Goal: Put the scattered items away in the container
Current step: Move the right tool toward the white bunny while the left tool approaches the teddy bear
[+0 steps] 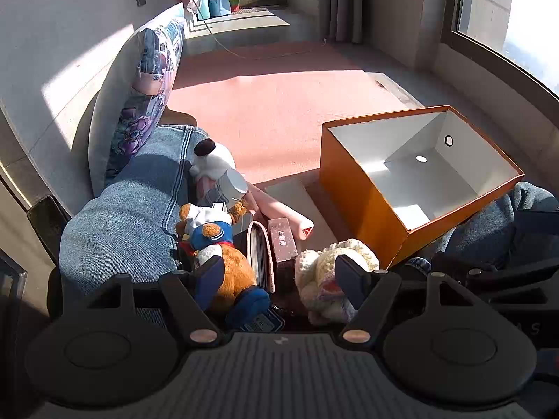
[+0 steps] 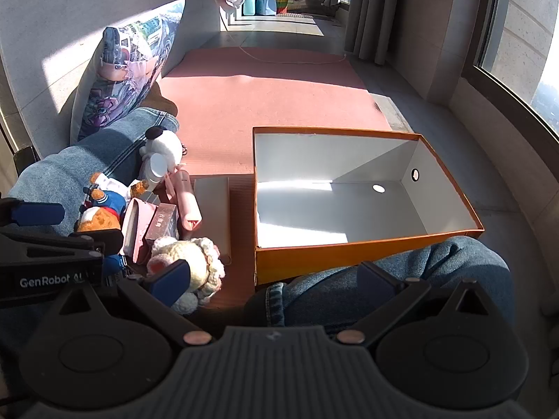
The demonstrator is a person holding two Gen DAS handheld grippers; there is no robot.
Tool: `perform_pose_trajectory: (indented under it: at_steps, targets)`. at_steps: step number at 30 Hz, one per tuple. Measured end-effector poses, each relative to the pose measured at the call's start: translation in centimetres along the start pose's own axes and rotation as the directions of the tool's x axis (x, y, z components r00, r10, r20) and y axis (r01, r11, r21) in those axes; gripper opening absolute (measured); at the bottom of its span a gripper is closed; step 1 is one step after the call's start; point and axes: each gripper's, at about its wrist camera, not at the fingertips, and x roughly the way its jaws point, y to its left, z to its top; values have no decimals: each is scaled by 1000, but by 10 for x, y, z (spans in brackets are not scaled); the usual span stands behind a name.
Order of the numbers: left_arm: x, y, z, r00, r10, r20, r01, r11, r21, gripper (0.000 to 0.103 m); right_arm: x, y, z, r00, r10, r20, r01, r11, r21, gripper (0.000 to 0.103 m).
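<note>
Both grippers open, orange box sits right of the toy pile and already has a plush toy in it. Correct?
Not quite. The orange box holds nothing: the right wrist view shows only its bare white floor, sunlit in patches. The rest stands: the left gripper and right gripper are both open, and the box sits right of the toy pile, where the cream crocheted plush and sailor bear lie on the mat.

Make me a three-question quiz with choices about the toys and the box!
1. Where does the cream crocheted doll lie?
A. in the box
B. on the pink mat, left of the box
C. on the pillow

2. What colour is the box outside?
A. orange
B. green
C. black

3. What is in the box?
A. the plush bear
B. two books
C. nothing

Answers:
1 B, it lies on the mat beside the box.
2 A, its outer walls are orange.
3 C, only its bare white floor shows.
</note>
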Motion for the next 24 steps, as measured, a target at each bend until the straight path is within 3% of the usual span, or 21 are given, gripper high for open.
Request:
perform_pose_trajectory:
  at_steps: [24]
  targets:
    - [3, 0, -1, 1000, -3, -24, 3, 1000, -1, 82, 3, -1, 0, 1000, 10, -18, -10, 1000, 7, 102]
